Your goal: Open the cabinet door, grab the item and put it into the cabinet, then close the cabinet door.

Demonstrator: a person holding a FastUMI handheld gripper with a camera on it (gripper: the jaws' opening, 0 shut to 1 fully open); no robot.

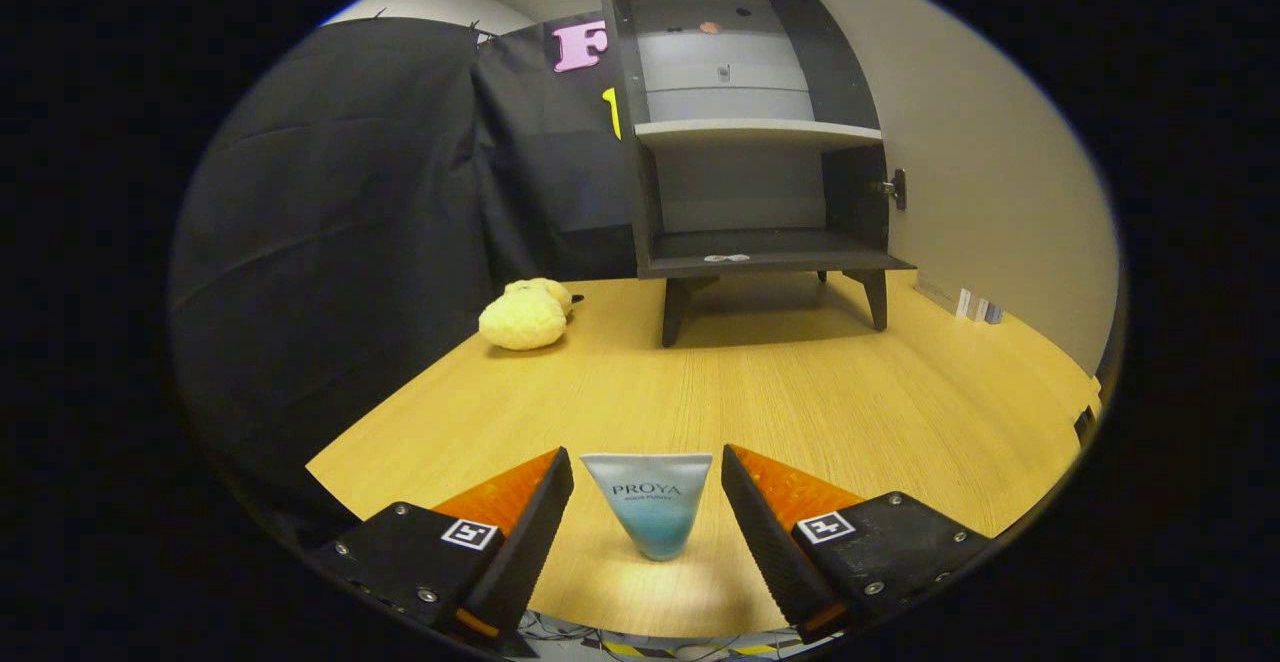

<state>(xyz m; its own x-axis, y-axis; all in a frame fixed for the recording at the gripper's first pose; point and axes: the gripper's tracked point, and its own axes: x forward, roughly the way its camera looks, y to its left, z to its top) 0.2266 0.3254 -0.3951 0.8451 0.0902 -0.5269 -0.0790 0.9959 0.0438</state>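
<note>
A small blue-and-white cosmetic tube (650, 502) stands upright on the wooden table (800, 392), right between my gripper's (648, 487) two fingers. The fingers stand open, a narrow gap left on each side of the tube, touching neither side. Beyond them, at the far end of the table, stands a dark cabinet (745, 132) on short legs. Its door (860, 72) is swung open to the right, with a knob (896, 188) on its edge. Inside I see a pale shelf (750, 132) and a dark bottom board (770, 250).
A yellow plush toy (527, 314) lies on the table left of the cabinet, near the black cloth wall (350, 222). Small white boxes (968, 304) lean against the grey wall to the cabinet's right. The table's near edge runs just under my fingers.
</note>
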